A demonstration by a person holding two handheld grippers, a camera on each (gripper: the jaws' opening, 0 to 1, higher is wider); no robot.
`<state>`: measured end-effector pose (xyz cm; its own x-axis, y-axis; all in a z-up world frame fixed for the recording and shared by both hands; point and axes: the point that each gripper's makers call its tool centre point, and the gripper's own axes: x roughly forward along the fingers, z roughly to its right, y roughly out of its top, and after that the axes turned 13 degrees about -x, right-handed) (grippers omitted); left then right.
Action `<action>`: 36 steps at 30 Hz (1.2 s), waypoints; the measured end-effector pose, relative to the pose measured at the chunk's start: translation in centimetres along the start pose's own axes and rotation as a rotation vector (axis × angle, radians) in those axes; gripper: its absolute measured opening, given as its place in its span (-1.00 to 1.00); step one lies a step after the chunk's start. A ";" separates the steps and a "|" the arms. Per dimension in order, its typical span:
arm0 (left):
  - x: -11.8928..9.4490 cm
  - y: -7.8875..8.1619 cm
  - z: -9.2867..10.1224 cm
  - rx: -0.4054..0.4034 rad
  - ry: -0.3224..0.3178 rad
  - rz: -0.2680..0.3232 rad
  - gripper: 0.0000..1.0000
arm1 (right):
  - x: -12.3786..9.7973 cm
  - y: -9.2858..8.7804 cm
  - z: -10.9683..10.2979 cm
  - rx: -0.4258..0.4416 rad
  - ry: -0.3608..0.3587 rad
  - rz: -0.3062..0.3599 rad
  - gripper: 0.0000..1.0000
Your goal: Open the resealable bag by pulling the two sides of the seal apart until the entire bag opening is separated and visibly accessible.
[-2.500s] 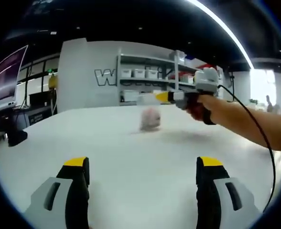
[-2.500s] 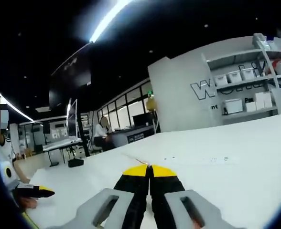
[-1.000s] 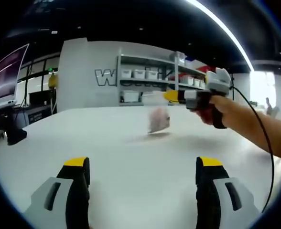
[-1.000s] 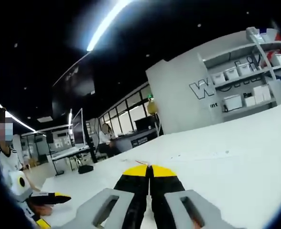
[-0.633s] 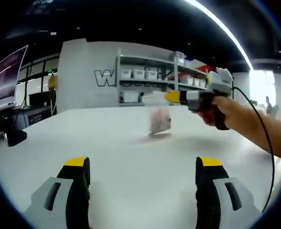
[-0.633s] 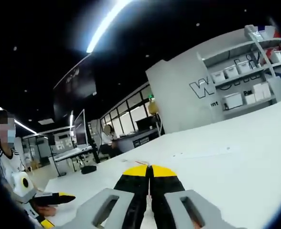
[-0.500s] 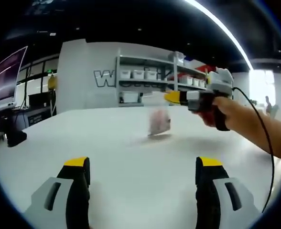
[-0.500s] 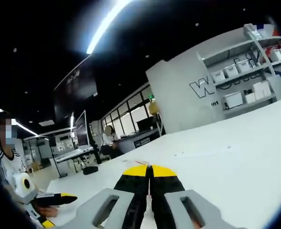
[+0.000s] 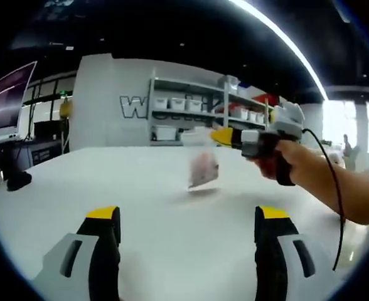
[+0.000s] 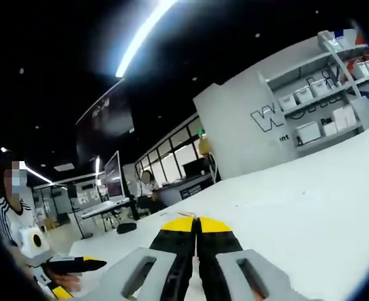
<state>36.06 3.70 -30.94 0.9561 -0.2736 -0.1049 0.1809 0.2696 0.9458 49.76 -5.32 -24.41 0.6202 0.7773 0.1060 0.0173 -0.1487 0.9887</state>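
Note:
A small clear resealable bag (image 9: pixel 203 168) with pinkish contents hangs, tilted, just above the white table (image 9: pixel 78 182). My right gripper (image 9: pixel 219 136) comes in from the right, held in a person's hand, and is shut on the bag's top edge. In the right gripper view its yellow-tipped jaws (image 10: pixel 196 221) are pressed together; the bag is hidden below them. My left gripper (image 9: pixel 181 216) stands open low over the near table, well short of the bag, with nothing between its fingers. It also appears at the lower left as the left gripper (image 10: pixel 78 265).
Shelves (image 9: pixel 184 113) with white bins stand against the back wall beyond the table. A monitor (image 9: pixel 9 100) and desks are at the far left. A person (image 10: pixel 15 226) stands at the table's left end. Bare table (image 10: pixel 310 207) stretches around the bag.
The bag has swung and tilted a little under the shut right gripper, which stays raised. The left gripper's jaws have stayed open and apart from the bag.

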 end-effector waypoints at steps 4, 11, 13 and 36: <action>-0.5 -0.2 0.6 -0.013 -0.013 0.004 0.67 | -0.6 -0.3 -0.9 0.008 0.013 0.001 -1.00; -0.7 -0.5 1.2 -0.024 -0.031 0.001 0.66 | -1.5 -0.6 -2.2 0.027 0.033 0.007 -1.00; -0.8 -0.5 1.4 -0.025 -0.037 0.001 0.66 | -1.7 -0.6 -2.6 0.032 0.039 0.011 -1.00; -1.5 -1.2 3.0 -0.088 -0.092 -0.011 0.59 | -3.7 -0.7 -6.1 0.080 0.080 0.030 -1.00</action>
<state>33.75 0.99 -31.01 0.9294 -0.3596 -0.0830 0.2151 0.3450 0.9136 42.68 -4.40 -24.83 0.5571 0.8173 0.1468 0.0640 -0.2185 0.9737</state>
